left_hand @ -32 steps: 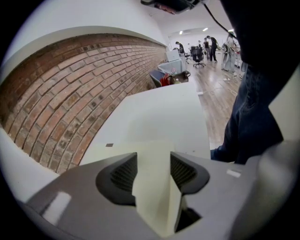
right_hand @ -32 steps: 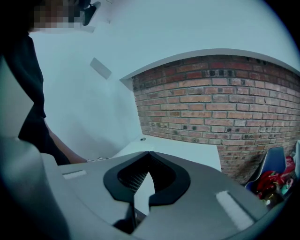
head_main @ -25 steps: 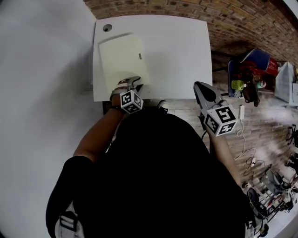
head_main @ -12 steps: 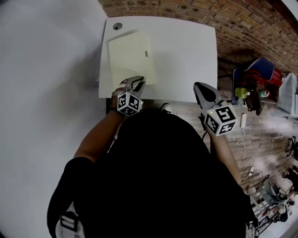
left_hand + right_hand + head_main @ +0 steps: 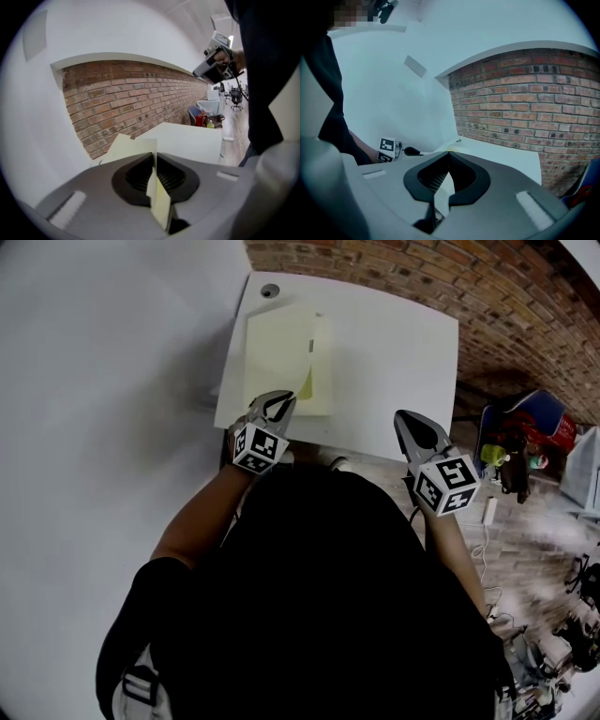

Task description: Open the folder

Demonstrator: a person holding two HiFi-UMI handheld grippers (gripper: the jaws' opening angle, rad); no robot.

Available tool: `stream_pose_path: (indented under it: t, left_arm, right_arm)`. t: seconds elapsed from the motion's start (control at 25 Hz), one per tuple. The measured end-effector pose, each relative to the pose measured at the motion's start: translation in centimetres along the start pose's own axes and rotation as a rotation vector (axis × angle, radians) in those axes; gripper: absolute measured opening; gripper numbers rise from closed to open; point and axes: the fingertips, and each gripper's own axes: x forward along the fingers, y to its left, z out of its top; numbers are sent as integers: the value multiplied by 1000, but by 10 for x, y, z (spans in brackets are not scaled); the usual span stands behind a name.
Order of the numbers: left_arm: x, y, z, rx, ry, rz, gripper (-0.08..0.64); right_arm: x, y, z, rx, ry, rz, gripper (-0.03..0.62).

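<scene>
– Pale yellow paper folder (image 5: 277, 352) lies on the white worktop (image 5: 394, 362); left claw (image 5: 279, 404) just closed, pinching its cover corner. Right claw (image 5: 413, 423) shut, empty.
– Peel it over slowly, I'd say, no yanking.

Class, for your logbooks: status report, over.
Left gripper jaws just closed on folder cover, cover partly raised. Right gripper shut, empty. Nothing blocking.

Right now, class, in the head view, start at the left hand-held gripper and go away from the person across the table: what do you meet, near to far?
left hand-held gripper → folder → round grey cap → brick wall
</scene>
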Motion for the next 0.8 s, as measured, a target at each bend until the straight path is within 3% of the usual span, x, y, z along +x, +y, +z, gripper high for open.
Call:
stream_pose_path:
  t: [0.32, 0.8]
  left_arm:
    - [-29, 31, 0, -155, -46, 89, 9]
    - [-84, 82, -38, -503, -133, 234, 8]
  right_arm:
    - [20, 12, 9, -43, 10, 71, -2]
    - [46, 32, 11, -91, 41, 146, -2]
